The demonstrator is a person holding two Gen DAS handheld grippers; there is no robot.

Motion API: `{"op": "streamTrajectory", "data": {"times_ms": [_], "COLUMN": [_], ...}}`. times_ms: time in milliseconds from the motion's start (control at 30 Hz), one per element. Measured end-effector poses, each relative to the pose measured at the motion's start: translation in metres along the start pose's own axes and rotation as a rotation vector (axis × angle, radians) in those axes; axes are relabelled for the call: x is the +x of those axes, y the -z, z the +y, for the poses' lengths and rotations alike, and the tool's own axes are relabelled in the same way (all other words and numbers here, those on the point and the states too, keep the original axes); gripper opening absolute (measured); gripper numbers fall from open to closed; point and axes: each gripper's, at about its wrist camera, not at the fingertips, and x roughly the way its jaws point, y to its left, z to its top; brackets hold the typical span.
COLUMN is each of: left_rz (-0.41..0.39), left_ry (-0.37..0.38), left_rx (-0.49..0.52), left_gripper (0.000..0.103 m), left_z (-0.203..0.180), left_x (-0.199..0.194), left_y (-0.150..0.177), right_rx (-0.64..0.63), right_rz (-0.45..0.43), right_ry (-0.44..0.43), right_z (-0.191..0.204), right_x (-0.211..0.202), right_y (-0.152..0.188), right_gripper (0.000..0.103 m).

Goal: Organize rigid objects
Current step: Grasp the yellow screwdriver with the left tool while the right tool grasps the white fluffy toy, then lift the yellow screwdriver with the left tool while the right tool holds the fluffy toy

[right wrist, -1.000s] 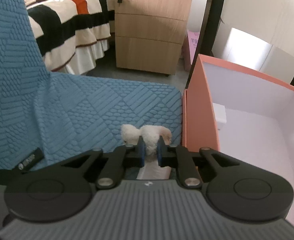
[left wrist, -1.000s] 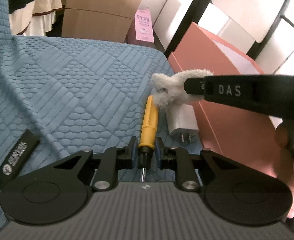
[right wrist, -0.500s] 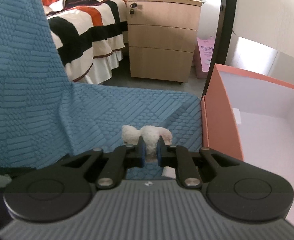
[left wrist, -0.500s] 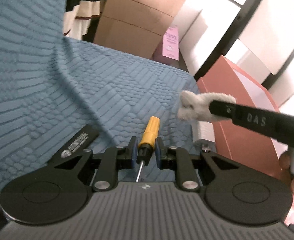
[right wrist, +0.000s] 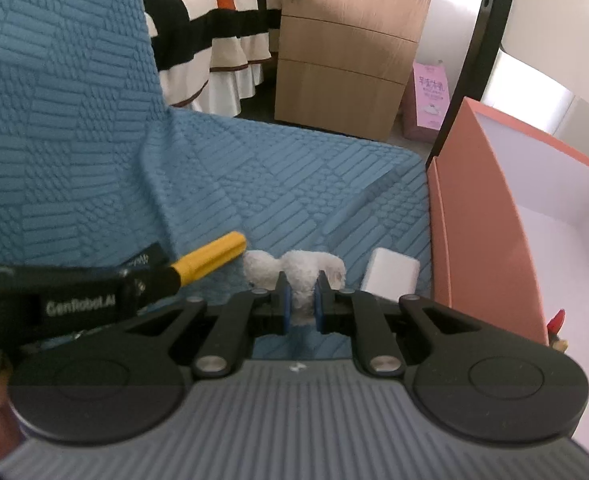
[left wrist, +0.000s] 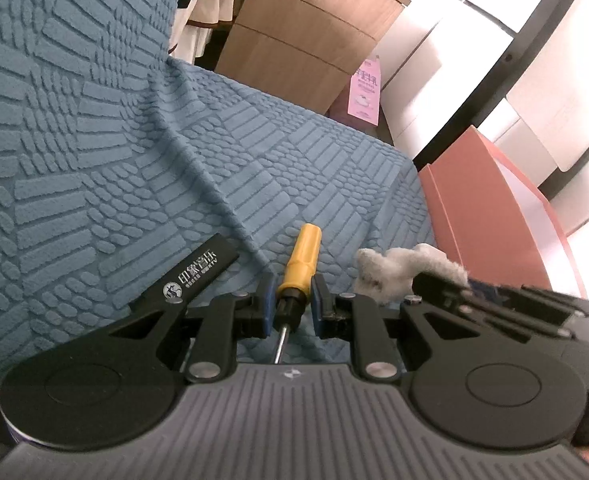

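Now your left tool grips the yellow-handled screwdriver above the blue textured cover. Your right tool pinches the white plush toy, white charger beside it, near the pink box.

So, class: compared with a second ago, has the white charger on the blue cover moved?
Cannot tell. In the right wrist view the white charger lies on the blue cover beside the pink box, as before; only the camera's shift is evident.

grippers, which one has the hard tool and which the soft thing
The left gripper holds the yellow-handled screwdriver, fingers on its black collar. The right gripper pinches the white fluffy toy.
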Motion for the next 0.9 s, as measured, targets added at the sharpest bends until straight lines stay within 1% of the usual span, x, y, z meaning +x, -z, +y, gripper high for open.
{"op": "streamTrajectory", "data": {"times_ms": [133,333,533,700,767,900], "left_rz": [0.003,0.03,0.037,0.061,0.073,0.119], "left_ry": [-0.004,-0.003,-0.015,-0.01,-0.023,-0.026], "left_rx": [0.006,-0.006,0.011,-0.01,-0.007,-0.026], "left_gripper": [0.022,0.022,0.022,0.022,0.022,0.022], "left_z": [-0.002,-0.002,-0.006,-0.009,-0.012,-0.013], "left_x": [0.002,0.008,0.006,0.003,0.007,0.018], "left_y": [0.003,0.007,0.011,0.016,0.018,0.022], "right_rx": [0.002,-0.041,-0.028,-0.013,-0.017,0.005], "right_rz": [0.026,0.077,0.093,0.107,0.109,0.111], "right_ry": [-0.002,-0.017,-0.037,-0.058,-0.065,-0.065], "right_z": [-0.001,-0.004,-0.009,-0.01,-0.009,-0.011], "right_x": [0.0,-0.003,-0.007,-0.007,-0.009,-0.012], "right_y": [0.013,0.032,0.048,0.063,0.07,0.069], "right_gripper": [0.014,0.014,0.014,0.015,0.015,0.016]}}
